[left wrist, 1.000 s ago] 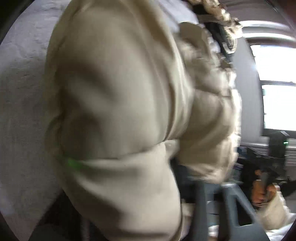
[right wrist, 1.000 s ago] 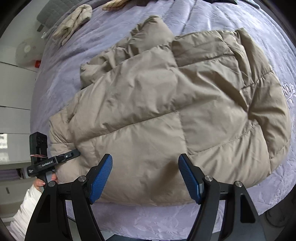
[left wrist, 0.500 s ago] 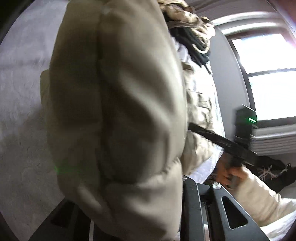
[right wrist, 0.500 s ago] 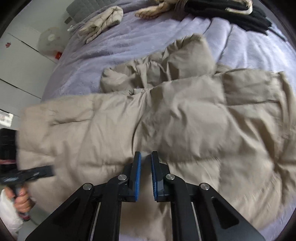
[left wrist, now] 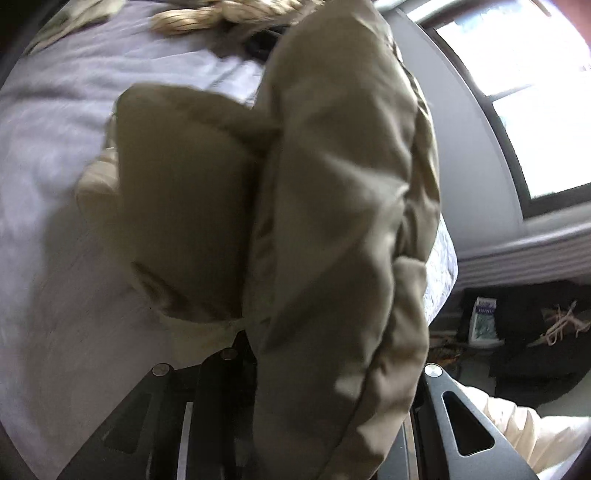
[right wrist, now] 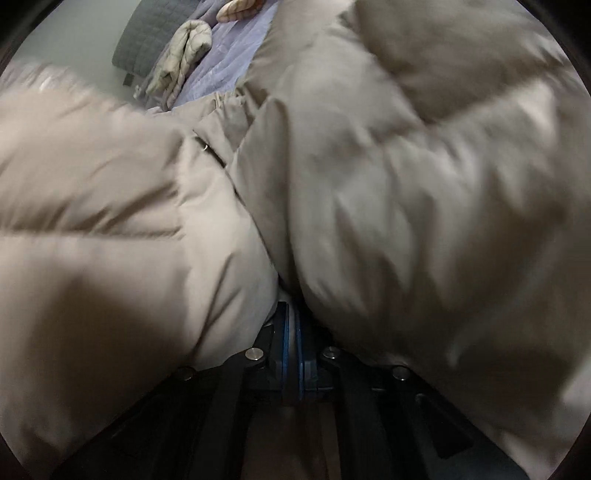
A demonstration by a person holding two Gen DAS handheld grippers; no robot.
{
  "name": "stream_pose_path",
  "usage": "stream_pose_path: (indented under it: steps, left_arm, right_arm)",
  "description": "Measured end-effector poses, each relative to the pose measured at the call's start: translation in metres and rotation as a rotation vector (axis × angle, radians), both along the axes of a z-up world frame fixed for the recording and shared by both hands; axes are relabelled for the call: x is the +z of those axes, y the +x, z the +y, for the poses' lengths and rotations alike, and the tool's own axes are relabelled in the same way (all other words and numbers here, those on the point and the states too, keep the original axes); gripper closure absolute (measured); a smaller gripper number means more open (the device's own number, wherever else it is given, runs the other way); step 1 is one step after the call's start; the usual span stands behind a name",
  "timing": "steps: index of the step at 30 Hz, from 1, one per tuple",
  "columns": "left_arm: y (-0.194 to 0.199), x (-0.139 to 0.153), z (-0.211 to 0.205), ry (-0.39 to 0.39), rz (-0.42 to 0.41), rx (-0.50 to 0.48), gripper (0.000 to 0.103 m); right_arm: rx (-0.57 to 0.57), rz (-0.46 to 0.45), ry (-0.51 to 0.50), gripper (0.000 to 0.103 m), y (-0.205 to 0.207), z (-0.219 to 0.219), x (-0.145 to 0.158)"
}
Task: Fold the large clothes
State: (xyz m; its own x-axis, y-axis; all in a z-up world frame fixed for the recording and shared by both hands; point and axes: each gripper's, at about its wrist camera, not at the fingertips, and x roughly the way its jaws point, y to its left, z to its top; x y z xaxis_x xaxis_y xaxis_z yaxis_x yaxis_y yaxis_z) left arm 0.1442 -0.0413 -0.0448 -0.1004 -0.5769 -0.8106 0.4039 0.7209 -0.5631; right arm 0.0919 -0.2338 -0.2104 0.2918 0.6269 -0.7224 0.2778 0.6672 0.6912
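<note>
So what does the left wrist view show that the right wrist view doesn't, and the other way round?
Only the left wrist view shows the window, a black bag on the floor and a cream sleeve. Only the right wrist view shows the grey quilted pillow, a folded plaid garment and the right gripper, its blue fingers pinching fabric. Both show the beige puffer jacket filling the frame over the lavender bedspread.

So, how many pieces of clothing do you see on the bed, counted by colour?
Beige: 1, the puffer jacket
Cream: 2, the checked garment and the knitted garment
Black: 1, the black garment, mostly hidden behind the jacket
Total: 4
</note>
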Motion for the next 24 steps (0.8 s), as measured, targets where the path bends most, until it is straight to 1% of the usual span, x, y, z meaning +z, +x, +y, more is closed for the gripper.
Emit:
stream_pose_path:
  steps: [3, 5, 6, 8, 10, 12, 13, 15, 16, 17, 18, 19, 20, 22, 23, 24]
  left_arm:
    - [-0.002, -0.003, -0.034, 0.047, 0.005, -0.04, 0.076]
    - [-0.004, -0.009, -0.052, 0.077, 0.004, -0.065, 0.075]
    - [-0.004, -0.011, -0.066, 0.087, 0.001, -0.076, 0.073]
    - [-0.009, -0.02, -0.089, 0.112, -0.009, -0.11, 0.066]
    - [-0.013, -0.027, -0.108, 0.116, -0.009, -0.141, 0.044]
    - [-0.017, -0.036, -0.126, 0.127, -0.023, -0.171, 0.038]
    - [-0.019, -0.044, -0.139, 0.142, -0.044, -0.202, 0.038]
    - [-0.02, -0.056, -0.154, 0.155, -0.048, -0.226, 0.037]
    - [-0.019, -0.06, -0.159, 0.153, -0.044, -0.234, 0.03]
    - [-0.021, -0.064, -0.153, 0.141, -0.033, -0.238, 0.026]
    - [-0.018, -0.066, -0.158, 0.125, -0.023, -0.236, 0.022]
    - [-0.015, -0.068, -0.164, 0.113, -0.015, -0.235, 0.022]
    - [-0.009, -0.071, -0.156, 0.113, -0.012, -0.232, 0.022]
    - [0.002, -0.074, -0.16, 0.116, -0.005, -0.218, 0.022]
    - [0.005, -0.075, -0.143, 0.115, -0.004, -0.215, 0.022]
    - [0.007, -0.074, -0.143, 0.118, -0.006, -0.211, 0.022]
  right_arm:
    - [-0.053, -0.018, 0.055, 0.099, -0.03, -0.032, 0.014]
    - [-0.094, -0.04, 0.069, 0.099, -0.053, -0.055, 0.027]
    - [-0.123, -0.051, 0.083, 0.099, -0.067, -0.068, 0.033]
    - [-0.195, -0.07, 0.113, 0.099, -0.095, -0.097, 0.042]
    - [-0.256, -0.07, 0.115, 0.098, -0.121, -0.121, 0.048]
    - [-0.298, -0.061, 0.096, 0.098, -0.142, -0.139, 0.052]
    - [-0.315, -0.056, 0.079, 0.098, -0.155, -0.148, 0.055]
    - [-0.332, -0.049, 0.043, 0.094, -0.172, -0.159, 0.062]
    - [-0.335, -0.045, 0.025, 0.084, -0.18, -0.163, 0.065]
    - [-0.335, -0.044, 0.006, 0.064, -0.189, -0.165, 0.068]
    - [-0.333, -0.046, -0.007, 0.052, -0.195, -0.166, 0.072]
    - [-0.327, -0.059, -0.014, 0.039, -0.203, -0.167, 0.077]
    - [-0.318, -0.082, -0.014, 0.039, -0.209, -0.167, 0.084]
    - [-0.292, -0.132, -0.023, 0.039, -0.215, -0.155, 0.097]
    - [-0.275, -0.155, -0.035, 0.039, -0.221, -0.155, 0.104]
    - [-0.245, -0.185, -0.059, 0.039, -0.222, -0.148, 0.113]
